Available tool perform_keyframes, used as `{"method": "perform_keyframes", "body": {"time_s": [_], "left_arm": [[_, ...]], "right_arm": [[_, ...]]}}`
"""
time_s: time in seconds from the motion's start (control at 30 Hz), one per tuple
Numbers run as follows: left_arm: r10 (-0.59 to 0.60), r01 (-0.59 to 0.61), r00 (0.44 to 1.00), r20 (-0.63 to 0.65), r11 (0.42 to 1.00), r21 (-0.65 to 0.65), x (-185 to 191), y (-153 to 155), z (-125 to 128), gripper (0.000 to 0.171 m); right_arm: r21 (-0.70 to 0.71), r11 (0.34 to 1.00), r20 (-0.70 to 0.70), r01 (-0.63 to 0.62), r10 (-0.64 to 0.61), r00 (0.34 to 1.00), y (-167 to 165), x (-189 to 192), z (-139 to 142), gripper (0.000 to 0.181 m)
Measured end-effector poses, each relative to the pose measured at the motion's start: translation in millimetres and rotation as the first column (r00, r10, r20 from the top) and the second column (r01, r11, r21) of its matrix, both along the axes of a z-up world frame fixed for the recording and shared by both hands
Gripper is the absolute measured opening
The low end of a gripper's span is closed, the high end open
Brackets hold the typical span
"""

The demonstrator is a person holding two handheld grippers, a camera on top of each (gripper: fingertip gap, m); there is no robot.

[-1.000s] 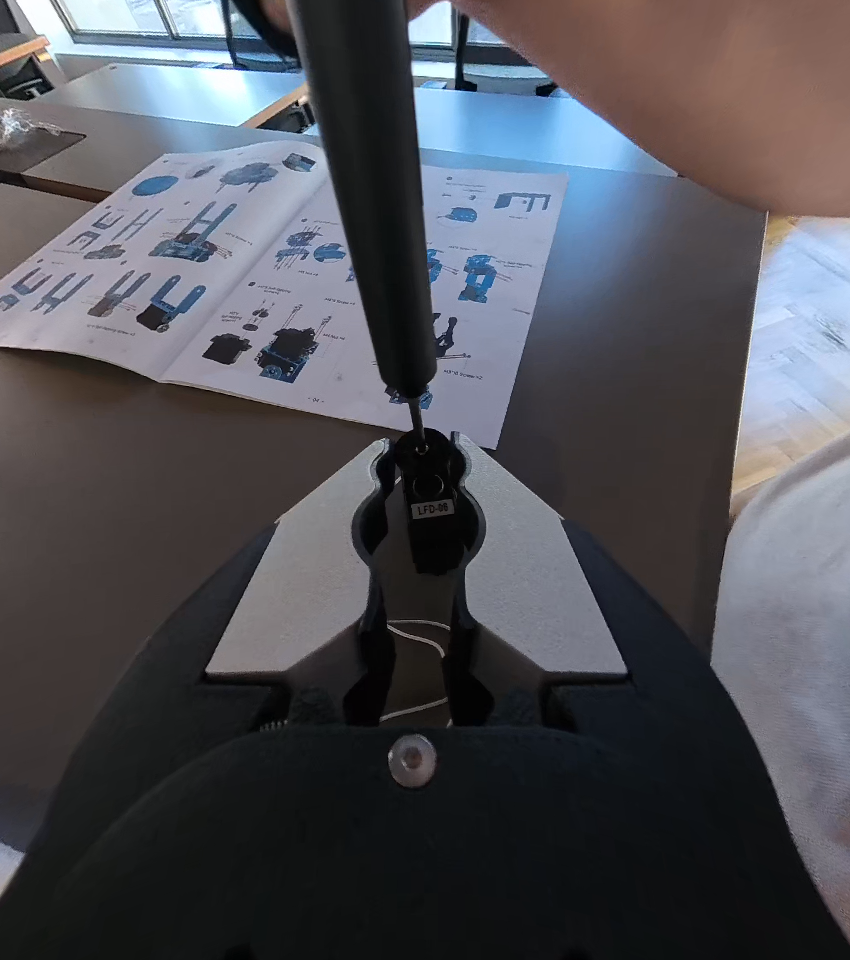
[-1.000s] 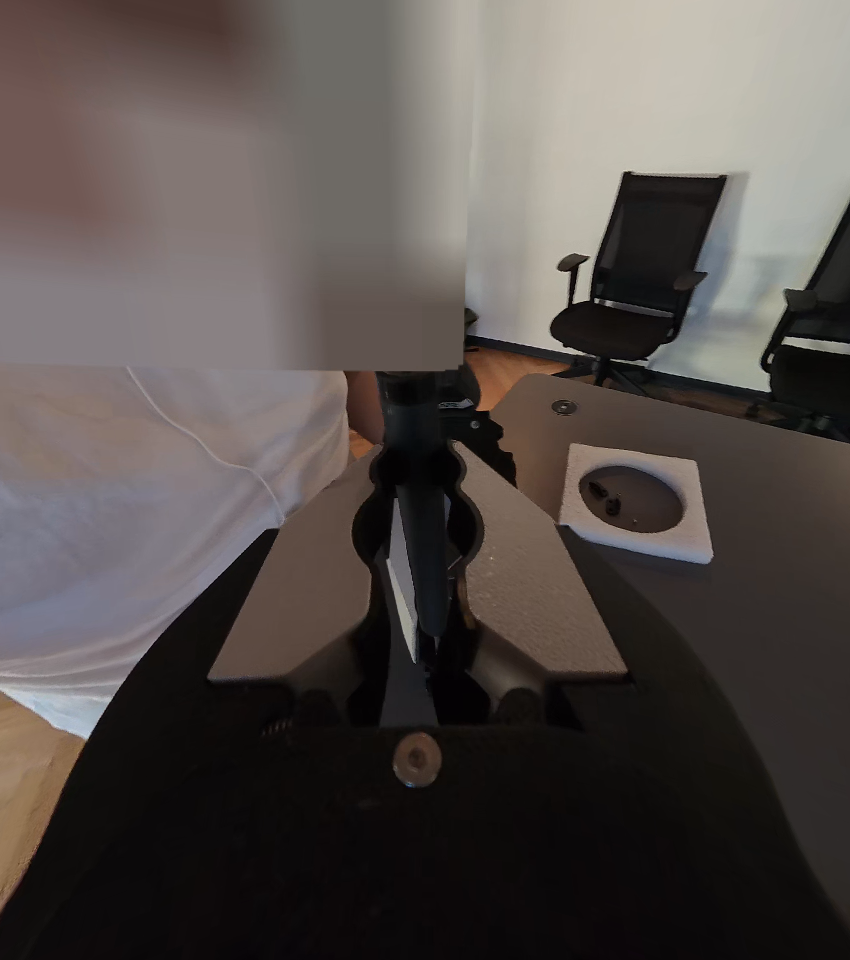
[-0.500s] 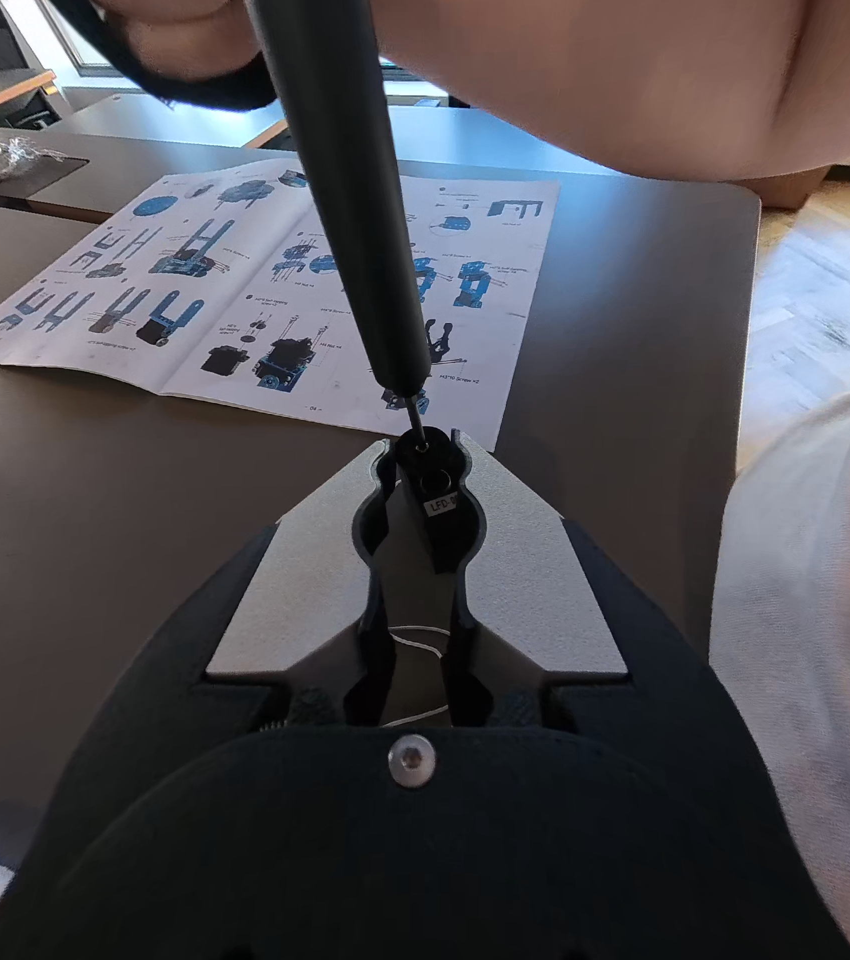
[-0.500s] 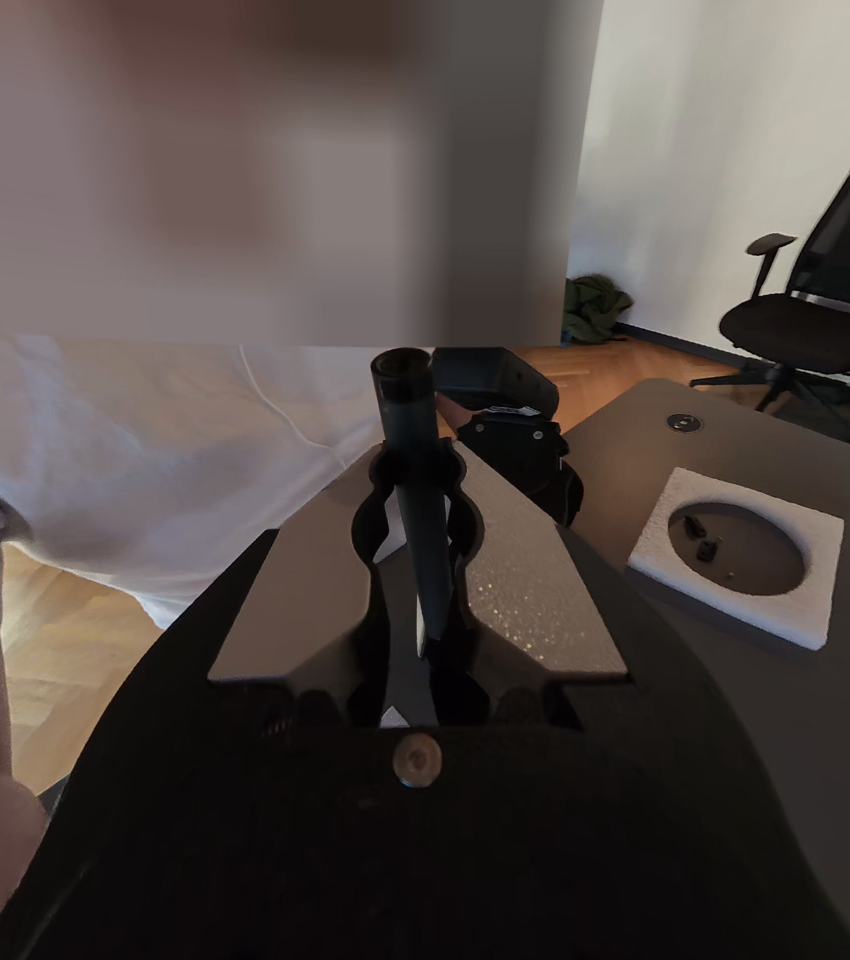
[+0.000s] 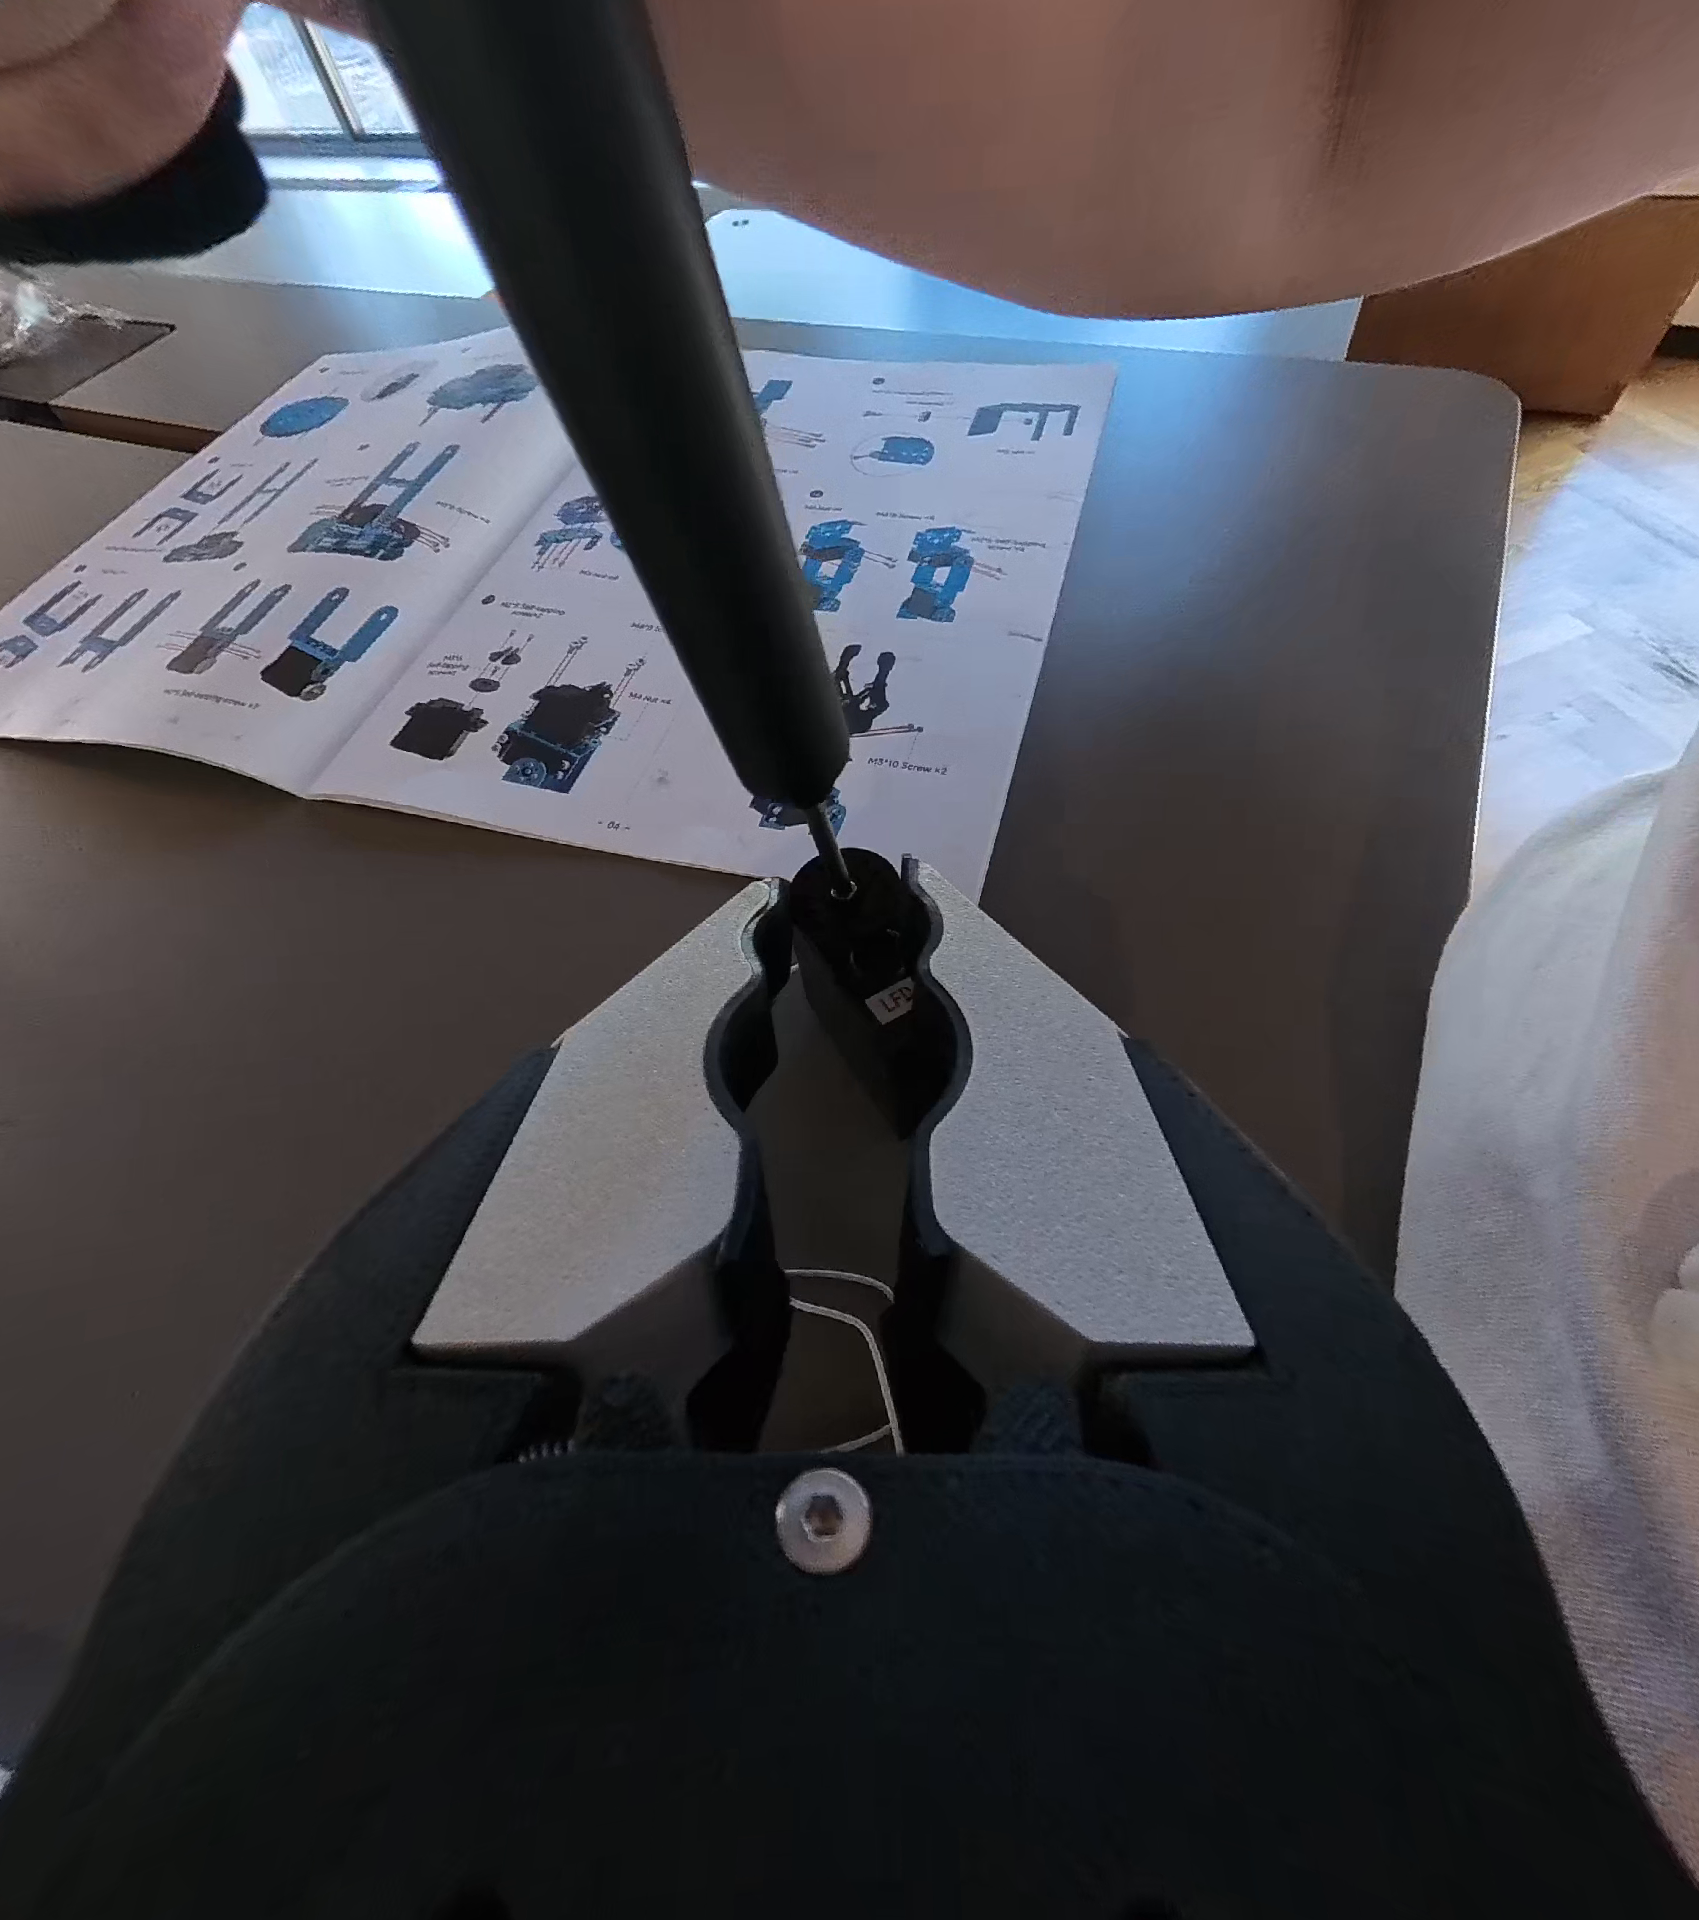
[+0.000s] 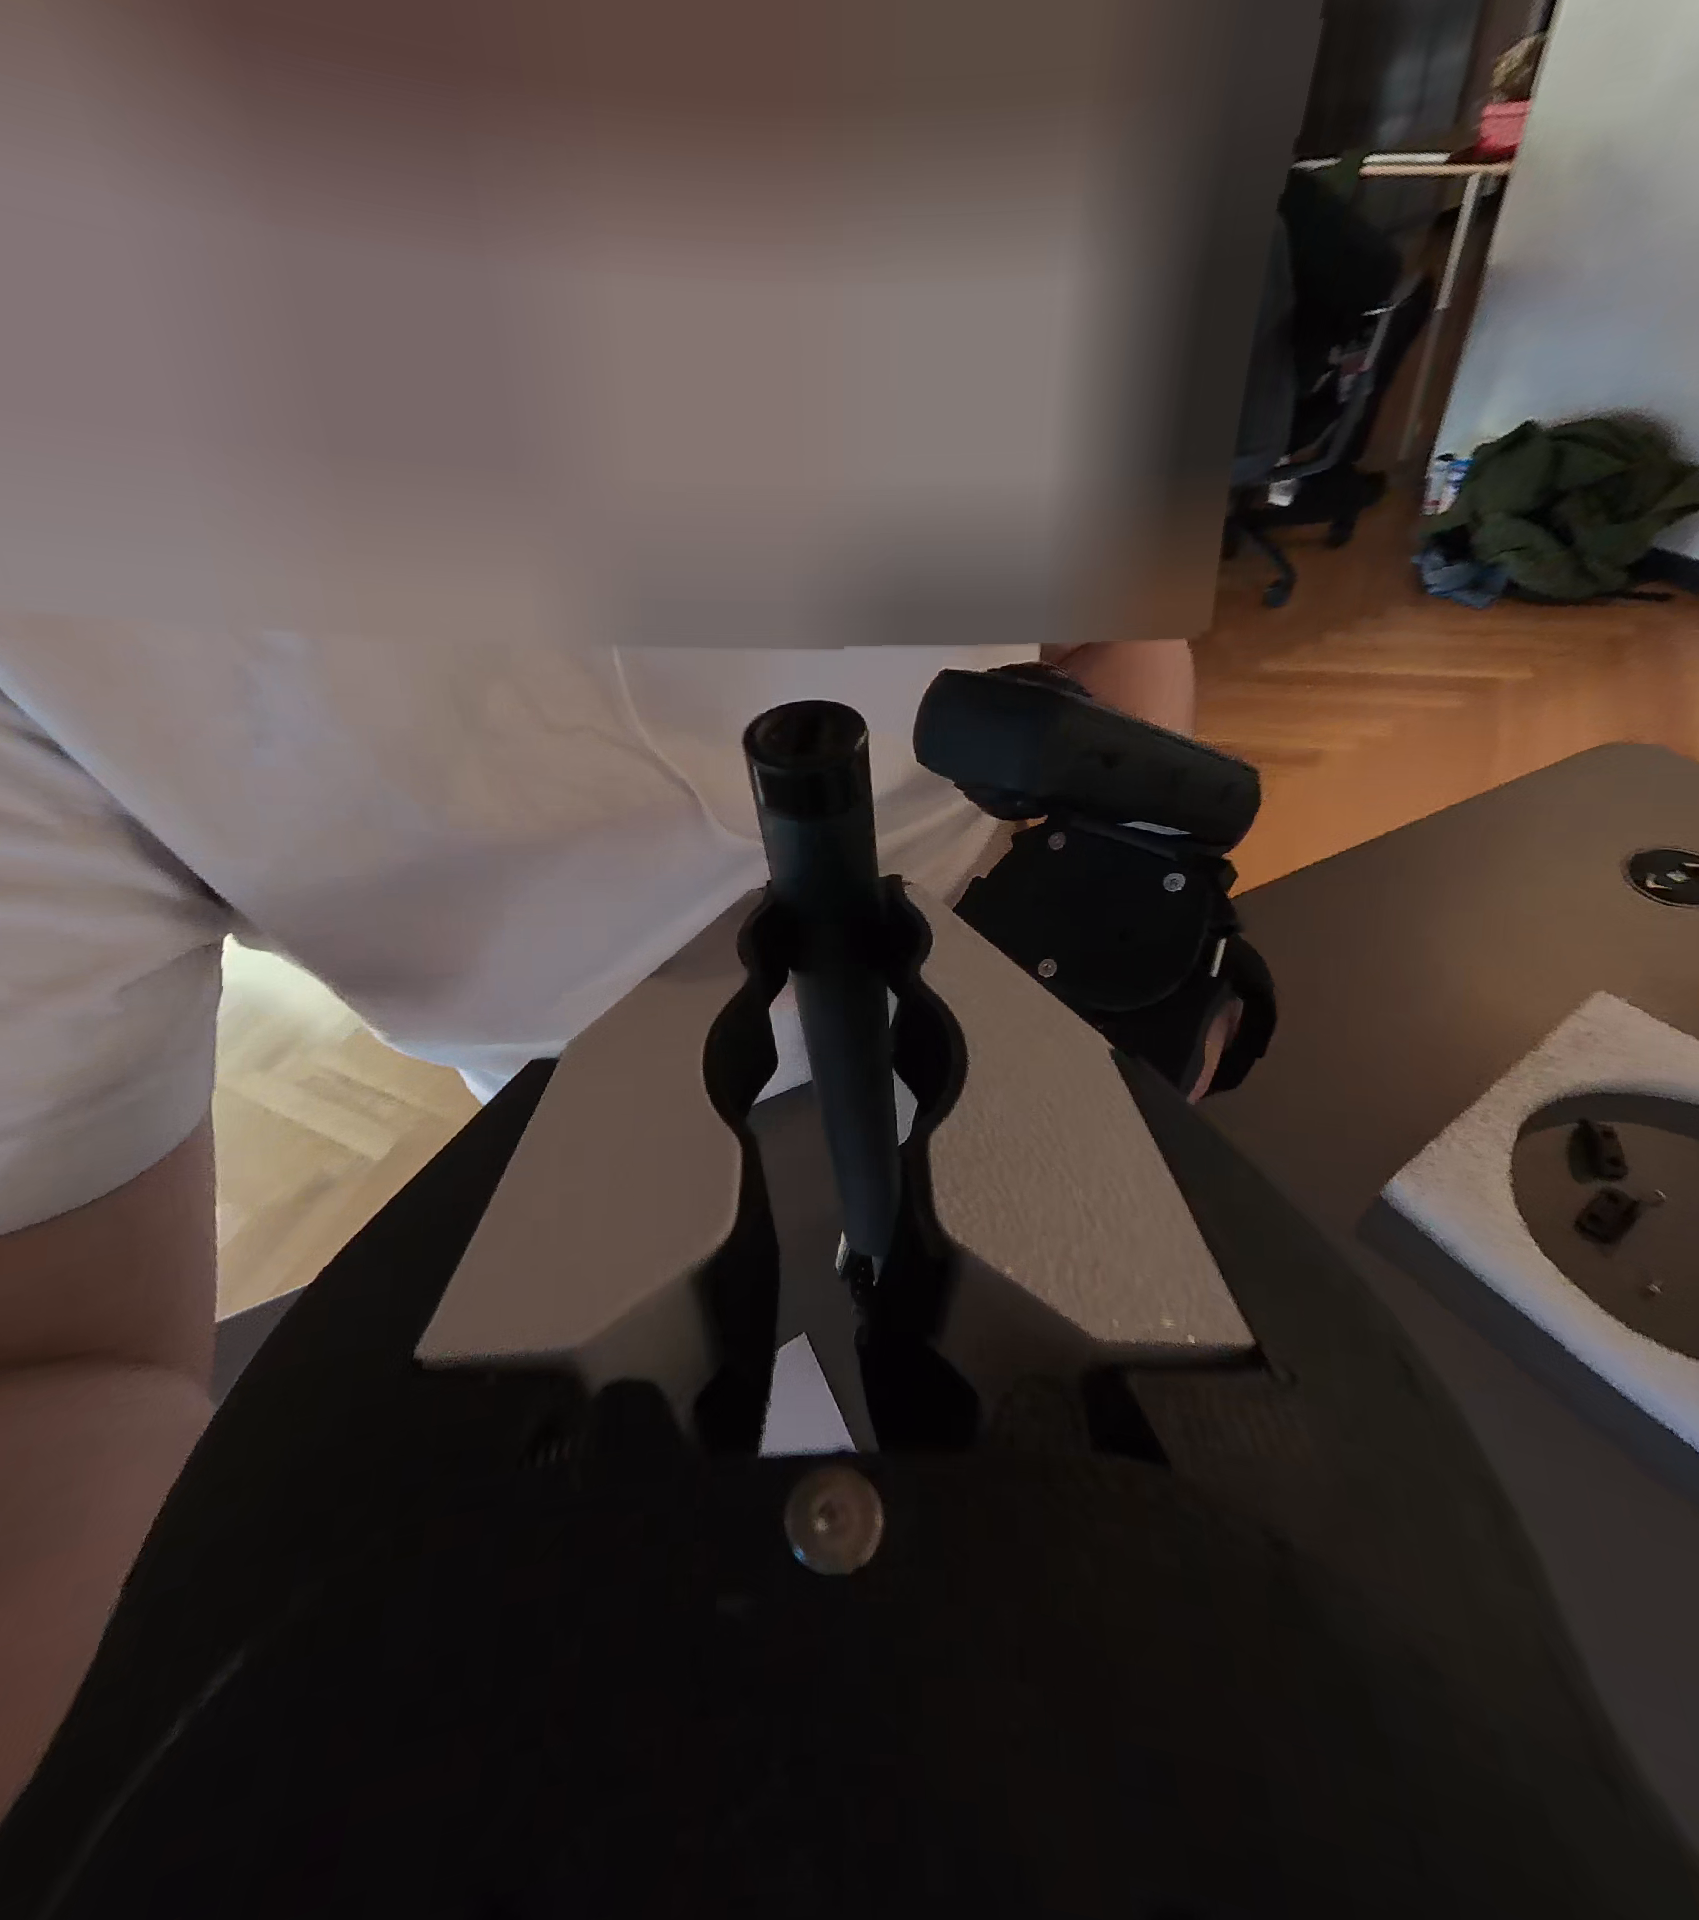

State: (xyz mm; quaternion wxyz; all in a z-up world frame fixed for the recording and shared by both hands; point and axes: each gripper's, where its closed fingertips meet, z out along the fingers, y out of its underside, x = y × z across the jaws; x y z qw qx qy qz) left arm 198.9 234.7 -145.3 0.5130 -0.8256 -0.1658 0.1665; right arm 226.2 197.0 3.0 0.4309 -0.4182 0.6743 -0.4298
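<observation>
Left wrist view: left claw (image 5: 845,914) clamped on small black servo (image 5: 866,987) above bench (image 5: 201,1039); right claw (image 6: 834,935) grips black screwdriver (image 6: 829,997), its tip seated on servo; manual (image 5: 471,582) beyond.

Ahead of the left tongs (image 5: 843,914) an open instruction booklet (image 5: 554,582) lies flat on the dark worktop (image 5: 201,1039). Right of the right tongs (image 6: 829,914) sits a white foam block (image 6: 1468,1153) holding small dark parts (image 6: 1598,1148).

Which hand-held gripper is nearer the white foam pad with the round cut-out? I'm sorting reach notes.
Right, probably. The right hand-held gripper, clamped on the black screwdriver, sits just beside the white foam pad. The left hand-held gripper holds the small black servo farther away.
</observation>
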Motion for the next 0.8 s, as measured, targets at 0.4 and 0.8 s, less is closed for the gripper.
{"method": "perform_keyframes", "body": {"time_s": [0.4, 0.8], "left_arm": [[0.064, -0.064, 0.997, 0.039, 0.998, 0.007, -1.7, 0.6, -0.8, 0.027], [0.116, -0.104, 0.986, 0.117, 0.989, -0.106, 0.9, -6.8, -19.4, 0.02]], "right_arm": [[-0.003, 0.998, 0.003, 0.058, -0.058, 0.998, -8.5, -0.6, -0.8, 0.016], [-0.167, 0.782, -0.03, 0.601, -0.613, 0.79, 4.9, -25.5, 1.8, 0.016]]}}
